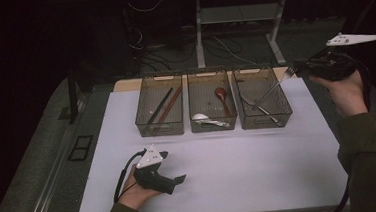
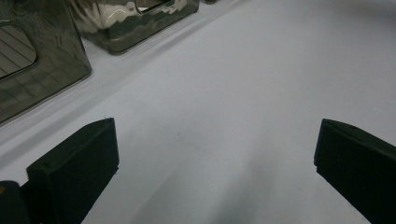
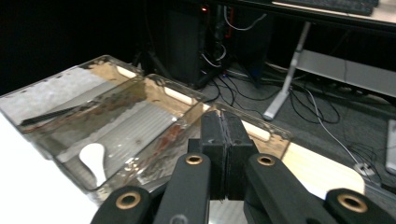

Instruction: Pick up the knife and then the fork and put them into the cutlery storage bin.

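My right gripper (image 1: pixel 298 69) is raised over the back right corner of the table, shut on the handle end of a metal utensil (image 1: pixel 270 90). The utensil slants down and to the left into the right-hand clear bin (image 1: pixel 287 110). In the right gripper view the two jaws (image 3: pixel 226 154) are pressed together above the bins. My left gripper (image 1: pixel 180 179) rests low on the white table near the front left. Its jaws (image 2: pixel 215 154) stand wide open over bare table, with nothing between them.
Three clear bins stand in a row at the back. The left bin (image 1: pixel 142 123) holds chopsticks (image 1: pixel 163 105). The middle bin (image 1: pixel 213 127) holds a red spoon (image 1: pixel 222 96) and a white spoon (image 1: pixel 200 117). More metal cutlery (image 1: pixel 269 115) lies in the right bin. Desk legs and cables are behind the table.
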### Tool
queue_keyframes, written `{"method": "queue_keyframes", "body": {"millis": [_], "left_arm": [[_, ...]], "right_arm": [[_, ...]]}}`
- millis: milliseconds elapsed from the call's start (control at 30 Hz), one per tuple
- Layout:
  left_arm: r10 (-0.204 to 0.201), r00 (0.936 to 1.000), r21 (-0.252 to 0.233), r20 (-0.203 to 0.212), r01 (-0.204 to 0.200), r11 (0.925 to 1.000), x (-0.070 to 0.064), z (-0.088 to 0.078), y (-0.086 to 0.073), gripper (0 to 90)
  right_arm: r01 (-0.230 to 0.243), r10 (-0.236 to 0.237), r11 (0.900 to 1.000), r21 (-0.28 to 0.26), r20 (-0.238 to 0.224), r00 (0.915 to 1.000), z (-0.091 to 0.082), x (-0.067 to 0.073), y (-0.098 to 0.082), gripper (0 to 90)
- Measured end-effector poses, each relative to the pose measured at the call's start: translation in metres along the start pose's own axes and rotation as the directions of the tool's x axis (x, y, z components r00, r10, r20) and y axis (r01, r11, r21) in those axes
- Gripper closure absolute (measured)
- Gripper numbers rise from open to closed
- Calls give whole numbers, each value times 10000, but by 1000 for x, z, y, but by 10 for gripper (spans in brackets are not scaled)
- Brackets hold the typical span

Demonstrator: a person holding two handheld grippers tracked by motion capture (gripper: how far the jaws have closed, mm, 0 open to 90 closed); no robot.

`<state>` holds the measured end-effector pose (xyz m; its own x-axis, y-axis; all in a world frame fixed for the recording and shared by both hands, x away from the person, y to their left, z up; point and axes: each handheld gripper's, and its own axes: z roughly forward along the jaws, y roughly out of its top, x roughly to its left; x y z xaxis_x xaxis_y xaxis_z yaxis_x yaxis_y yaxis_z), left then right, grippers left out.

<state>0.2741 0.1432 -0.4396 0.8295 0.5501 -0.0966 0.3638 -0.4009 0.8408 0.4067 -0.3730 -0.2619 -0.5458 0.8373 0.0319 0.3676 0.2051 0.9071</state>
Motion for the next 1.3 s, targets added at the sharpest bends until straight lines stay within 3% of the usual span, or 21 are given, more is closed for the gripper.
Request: {"method": "queue_keyframes", "body": {"millis": [233,500,600,667,833,1067,1100,1167,1300], "left_arm": [[-17,10000,-10,8,17,10000,0,0,0,0],[-16,10000,-32,29,16,10000,1,-1,0,0],[-15,10000,-40,37,15,10000,1,-1,0,0],[-20,10000,-35,38,20,10000,1,-1,0,0],[2,10000,-28,34,-2,10000,0,0,0,0],[-10,10000,51,49,9,10000,1,0,0,0],[-10,10000,40,52,10,10000,0,0,0,0],[5,10000,9,44,-5,10000,0,0,-1,0],[-24,10000,15,53,23,10000,1,0,-1,0]], "right_arm": [[-376,355,9963,772,278,9990,27,-10,-12,890],[-932,914,9776,1888,182,9957,72,-13,-44,889],[-1356,1398,9726,1887,-88,9901,80,-16,-55,889],[-1503,1534,9714,1840,-26,9882,83,-18,-59,884],[-1117,889,9612,2523,999,9910,93,-24,-72,821],[-1246,919,9556,2671,1317,9870,105,-31,-85,783],[-1126,770,9564,2695,1393,9873,106,-30,-85,748],[-939,545,9608,2609,1546,9865,109,-28,-83,597],[-824,464,9677,2383,1529,9871,110,-24,-81,492]]}}
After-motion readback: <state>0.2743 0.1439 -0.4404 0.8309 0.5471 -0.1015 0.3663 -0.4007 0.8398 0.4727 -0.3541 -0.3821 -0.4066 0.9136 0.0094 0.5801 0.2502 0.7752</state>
